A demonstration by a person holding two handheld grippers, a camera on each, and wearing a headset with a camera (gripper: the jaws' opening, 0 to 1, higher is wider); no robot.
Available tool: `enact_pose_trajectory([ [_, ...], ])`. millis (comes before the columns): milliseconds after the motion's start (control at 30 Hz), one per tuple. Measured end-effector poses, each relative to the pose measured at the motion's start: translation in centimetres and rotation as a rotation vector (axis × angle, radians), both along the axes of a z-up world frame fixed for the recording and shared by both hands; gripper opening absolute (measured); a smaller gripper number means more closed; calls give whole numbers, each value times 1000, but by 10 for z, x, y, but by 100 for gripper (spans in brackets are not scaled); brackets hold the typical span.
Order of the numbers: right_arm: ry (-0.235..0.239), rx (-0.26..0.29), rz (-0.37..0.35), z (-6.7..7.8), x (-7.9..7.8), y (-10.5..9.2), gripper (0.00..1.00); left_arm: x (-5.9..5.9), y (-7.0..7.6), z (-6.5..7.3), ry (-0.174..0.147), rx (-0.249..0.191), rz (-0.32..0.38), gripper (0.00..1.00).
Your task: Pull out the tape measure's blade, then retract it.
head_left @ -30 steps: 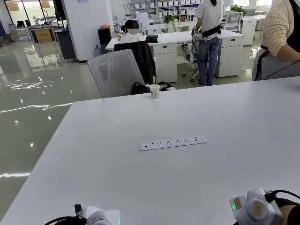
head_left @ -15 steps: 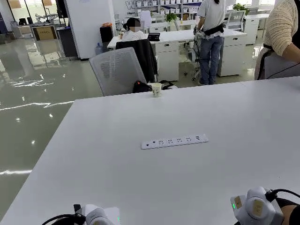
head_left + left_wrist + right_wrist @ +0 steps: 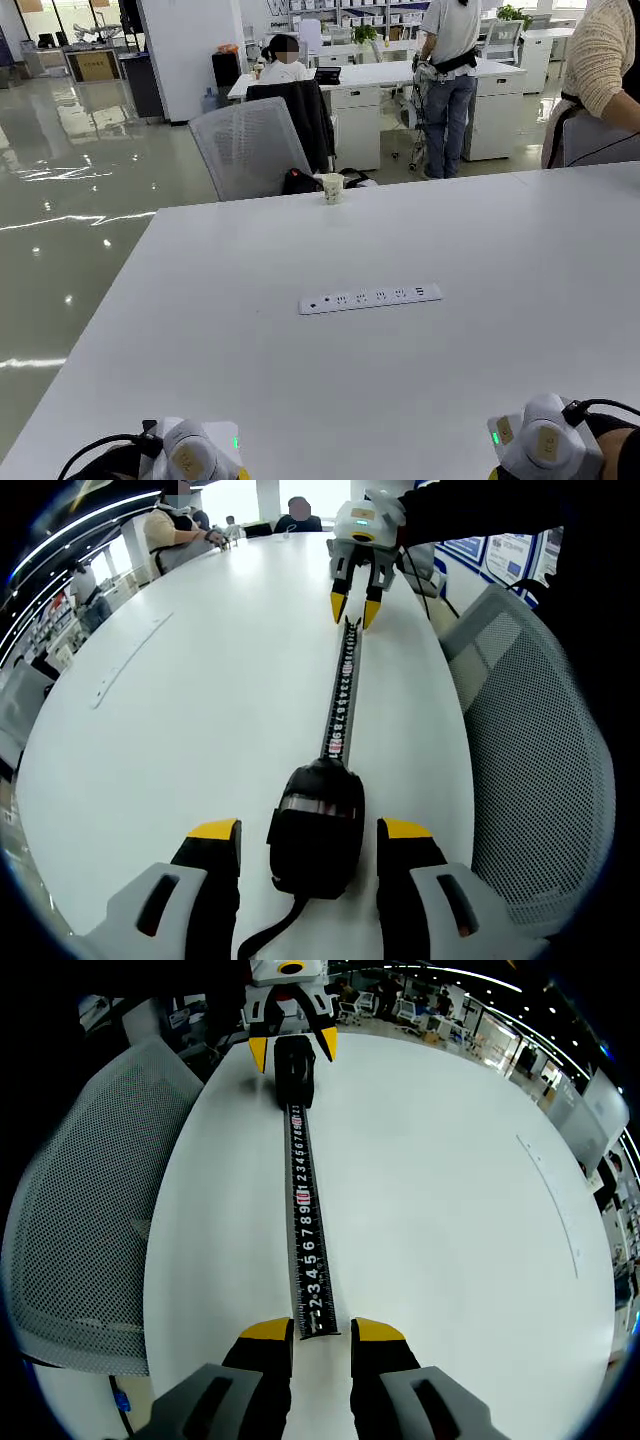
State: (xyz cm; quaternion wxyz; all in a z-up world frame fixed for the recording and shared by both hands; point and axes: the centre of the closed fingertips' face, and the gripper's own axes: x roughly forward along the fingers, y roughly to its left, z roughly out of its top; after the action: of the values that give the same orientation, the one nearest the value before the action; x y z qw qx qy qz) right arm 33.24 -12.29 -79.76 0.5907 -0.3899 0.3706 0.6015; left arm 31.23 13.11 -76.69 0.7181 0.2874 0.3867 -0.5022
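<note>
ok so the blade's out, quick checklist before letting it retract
1. Blade pulled out along the table: ok.
2. Blade straight and flat, nothing lying on it: ok.
3. Left gripper holding the case: not ok, its jaws stand open on either side of it.
4. Right gripper holding the blade's end: not ok, a gap shows beside the end.
5. Blade lock on or off: cannot tell.

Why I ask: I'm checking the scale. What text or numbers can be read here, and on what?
"2 3 4 5 6 7 8 9": black digits on the tape measure's blade, right gripper view.
Red figure after the 9: too small to read.
Wall posters, left gripper view: blurred.
Far-wall lettering, head view: cut off, unreadable.
</note>
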Motion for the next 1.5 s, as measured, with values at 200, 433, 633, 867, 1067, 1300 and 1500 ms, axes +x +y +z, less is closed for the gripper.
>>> enact_pose_trajectory([
  [200, 5, 28, -56, 8, -2, 0, 27, -1, 4, 3, 7, -19, 18, 58],
  [433, 3, 34, -106, 9, -9, -10, 32, -1, 9, 8, 13, -64, 89, 63],
  [633, 5, 102, -255, 15, -7, -16, 38, -8, 12, 9, 81, -142, 187, 78],
  [867, 12, 134, -335, 11, -11, -23, 44, -6, 20, 7, 52, -162, 260, 88],
  [1067, 28, 197, -438, 11, -12, -23, 50, 0, 23, 10, 25, -245, 360, 99],
  [1300, -4, 256, -519, 15, -13, -33, 57, -4, 35, 6, 50, -308, 542, 99],
  [1500, -18, 284, -570, 20, -18, -45, 66, -7, 51, 11, -21, -413, 652, 99],
])
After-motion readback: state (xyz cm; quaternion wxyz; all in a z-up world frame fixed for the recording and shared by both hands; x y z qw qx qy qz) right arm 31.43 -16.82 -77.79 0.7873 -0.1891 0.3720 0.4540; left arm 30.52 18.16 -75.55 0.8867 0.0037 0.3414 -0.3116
